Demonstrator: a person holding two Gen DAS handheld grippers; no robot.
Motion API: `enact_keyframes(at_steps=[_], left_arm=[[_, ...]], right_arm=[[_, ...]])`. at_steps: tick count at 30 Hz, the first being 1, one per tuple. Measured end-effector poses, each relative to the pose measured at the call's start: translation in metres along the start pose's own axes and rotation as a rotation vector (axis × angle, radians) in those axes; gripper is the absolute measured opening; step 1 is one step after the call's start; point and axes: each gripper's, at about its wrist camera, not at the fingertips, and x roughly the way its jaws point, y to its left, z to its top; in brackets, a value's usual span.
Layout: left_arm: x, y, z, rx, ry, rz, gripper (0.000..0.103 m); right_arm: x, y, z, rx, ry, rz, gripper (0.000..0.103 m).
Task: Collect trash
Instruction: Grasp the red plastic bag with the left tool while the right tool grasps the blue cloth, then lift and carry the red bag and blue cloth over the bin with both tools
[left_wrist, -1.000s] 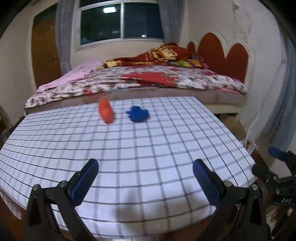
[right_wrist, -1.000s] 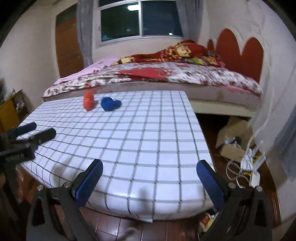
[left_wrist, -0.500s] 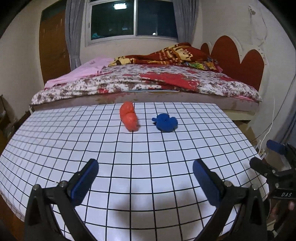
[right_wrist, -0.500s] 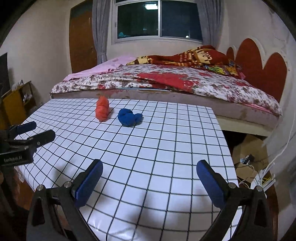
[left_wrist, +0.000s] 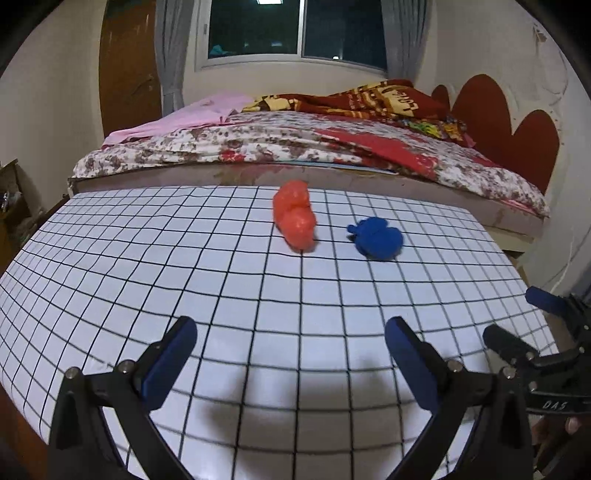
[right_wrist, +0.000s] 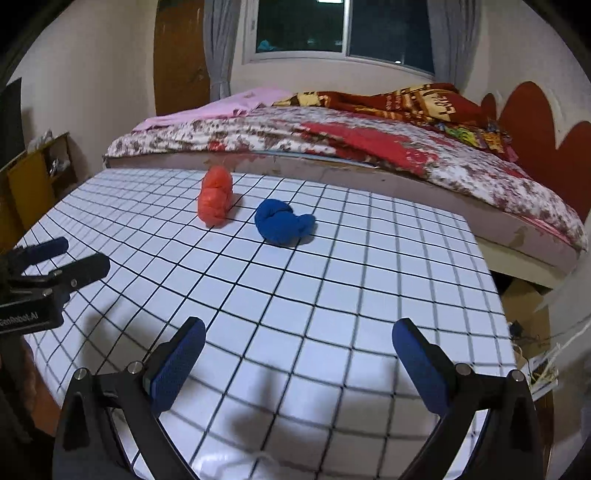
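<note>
The collecting seems not yet begun; the orange wad (left_wrist: 295, 220) and the blue wad (left_wrist: 376, 238) lie near each other at the far side of the table (left_wrist: 147, 266); next, one gripper must reach forward; the left gripper (left_wrist: 290, 360) and right gripper (right_wrist: 297, 360) are spread wide, holding nothing.

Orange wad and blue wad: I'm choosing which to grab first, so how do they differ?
The orange wad is long and lumpy, its length running away from the grippers; the blue wad is rounder and more compact. Orange sits left of blue and reaches further back toward the bed. Both are crumpled, lie apart on the checked table, and are ungripped.
</note>
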Motion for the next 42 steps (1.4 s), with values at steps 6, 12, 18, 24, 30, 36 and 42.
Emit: enact_keyframes(at_steps=[6, 12, 18, 24, 30, 36, 42], left_arm=[[0.037, 0.011, 0.020, 0.000, 0.021, 0.020, 0.102], [0.074, 0.016, 0.043, 0.020, 0.038, 0.026, 0.102], [0.111, 0.023, 0.058, 0.007, 0.067, 0.028, 0.102], [0.142, 0.004, 0.075, 0.049, 0.085, -0.008, 0.102], [0.173, -0.007, 0.083, 0.010, 0.128, -0.053, 0.098], [0.190, -0.002, 0.082, -0.018, 0.163, -0.036, 0.074], [0.186, 0.008, 0.077, -0.036, 0.160, -0.076, 0.034]], right_arm=[[0.054, 0.001, 0.018, -0.003, 0.083, 0.031, 0.102], [0.097, 0.001, 0.046, -0.013, 0.071, 0.061, 0.102], [0.151, 0.006, 0.075, -0.030, 0.125, 0.081, 0.089], [0.190, 0.002, 0.089, -0.041, 0.170, 0.090, 0.069], [0.207, -0.022, 0.102, 0.002, 0.176, 0.085, 0.058], [0.214, -0.042, 0.106, 0.068, 0.186, 0.095, 0.058], [0.204, -0.048, 0.103, 0.117, 0.178, 0.113, 0.049]])
